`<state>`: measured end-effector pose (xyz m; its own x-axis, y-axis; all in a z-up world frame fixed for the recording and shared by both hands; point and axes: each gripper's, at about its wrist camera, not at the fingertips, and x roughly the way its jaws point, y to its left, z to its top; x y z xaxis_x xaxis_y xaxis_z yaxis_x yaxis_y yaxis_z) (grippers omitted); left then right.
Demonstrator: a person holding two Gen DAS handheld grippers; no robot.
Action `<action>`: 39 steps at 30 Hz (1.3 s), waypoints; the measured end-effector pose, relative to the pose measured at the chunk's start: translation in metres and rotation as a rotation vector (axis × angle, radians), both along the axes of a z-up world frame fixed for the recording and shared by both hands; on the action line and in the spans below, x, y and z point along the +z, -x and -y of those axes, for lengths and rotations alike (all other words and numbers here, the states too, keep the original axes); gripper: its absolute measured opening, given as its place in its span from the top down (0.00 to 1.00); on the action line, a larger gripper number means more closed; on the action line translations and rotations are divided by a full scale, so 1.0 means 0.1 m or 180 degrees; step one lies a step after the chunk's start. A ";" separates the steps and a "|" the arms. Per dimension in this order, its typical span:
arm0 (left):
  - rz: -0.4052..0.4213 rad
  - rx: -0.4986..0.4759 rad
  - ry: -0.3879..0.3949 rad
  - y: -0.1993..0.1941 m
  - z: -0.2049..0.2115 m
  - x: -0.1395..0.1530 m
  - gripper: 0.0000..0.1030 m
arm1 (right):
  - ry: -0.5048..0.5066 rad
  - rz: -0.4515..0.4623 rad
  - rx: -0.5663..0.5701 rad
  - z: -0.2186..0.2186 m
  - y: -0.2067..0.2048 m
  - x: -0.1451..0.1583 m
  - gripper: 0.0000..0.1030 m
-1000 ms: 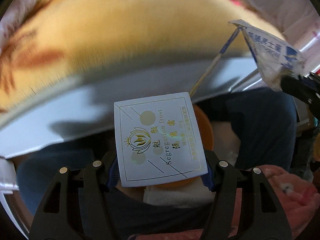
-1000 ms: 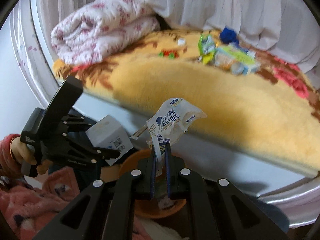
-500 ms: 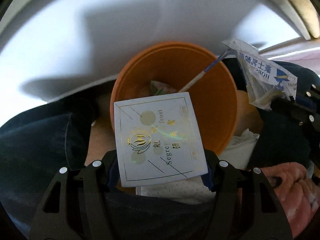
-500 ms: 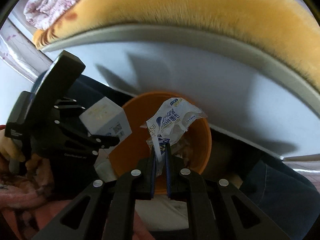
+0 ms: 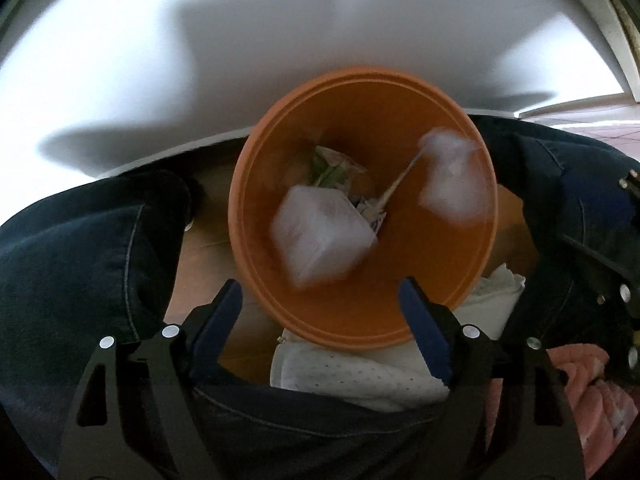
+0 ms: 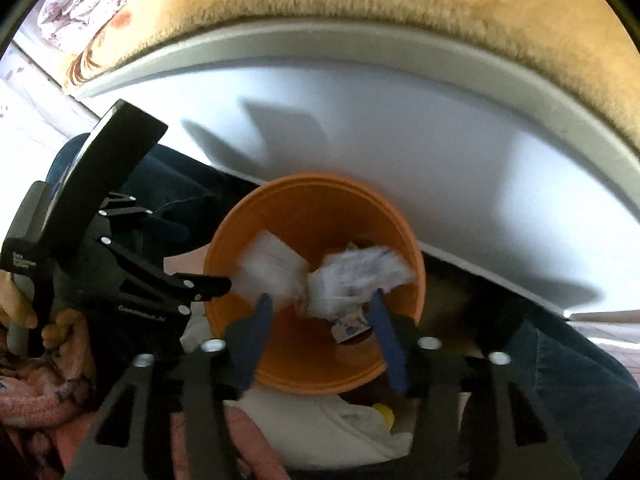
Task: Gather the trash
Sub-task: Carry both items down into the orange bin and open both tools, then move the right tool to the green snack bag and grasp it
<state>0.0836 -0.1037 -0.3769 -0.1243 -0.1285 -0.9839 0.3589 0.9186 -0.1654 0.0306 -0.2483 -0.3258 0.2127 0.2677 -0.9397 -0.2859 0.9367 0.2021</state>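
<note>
An orange bin [image 5: 460, 268] stands on the floor below both grippers; it also shows in the right wrist view [image 6: 320, 364]. My left gripper [image 5: 320, 304] is open and empty above the bin's near rim. A white box [image 5: 320, 236] is blurred inside the bin mouth, free of the fingers. My right gripper [image 6: 320, 308] is open and empty over the bin. A white wrapper [image 6: 356, 280] is blurred just beyond its fingers, inside the bin; it also shows in the left wrist view [image 5: 452, 184]. Older trash [image 5: 332, 168] lies at the bin's bottom.
A white bed frame [image 6: 400, 128] with a yellow blanket [image 6: 360, 4] rises right behind the bin. The person's jeans-clad legs [image 5: 80, 260] flank the bin. White cloth [image 5: 352, 372] lies under the near rim. The left gripper's body [image 6: 100, 248] shows at left in the right view.
Both grippers have opened. The white box has left the left gripper and the wrapper has left the right gripper; both now show blurred in the orange bin.
</note>
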 end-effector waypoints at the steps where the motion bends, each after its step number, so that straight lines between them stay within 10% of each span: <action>1: 0.0016 -0.0001 -0.0009 0.00 0.00 0.01 0.22 | -0.0006 0.0015 -0.0014 0.01 0.00 0.01 0.41; 25: 0.0196 -0.0066 0.0029 0.07 0.02 0.20 0.22 | -0.0044 0.0138 -0.0178 0.24 0.05 0.17 0.39; 39: 0.1467 -0.0226 0.0482 0.08 -0.11 1.63 0.22 | -0.0339 0.1206 -0.0244 0.50 -0.08 1.46 0.34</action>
<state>0.0759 -0.0931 -0.2139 0.3061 -0.2815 -0.9094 0.4871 0.8671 -0.1044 0.0384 -0.2988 -0.1801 0.5619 0.3294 -0.7588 -0.2890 0.9377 0.1930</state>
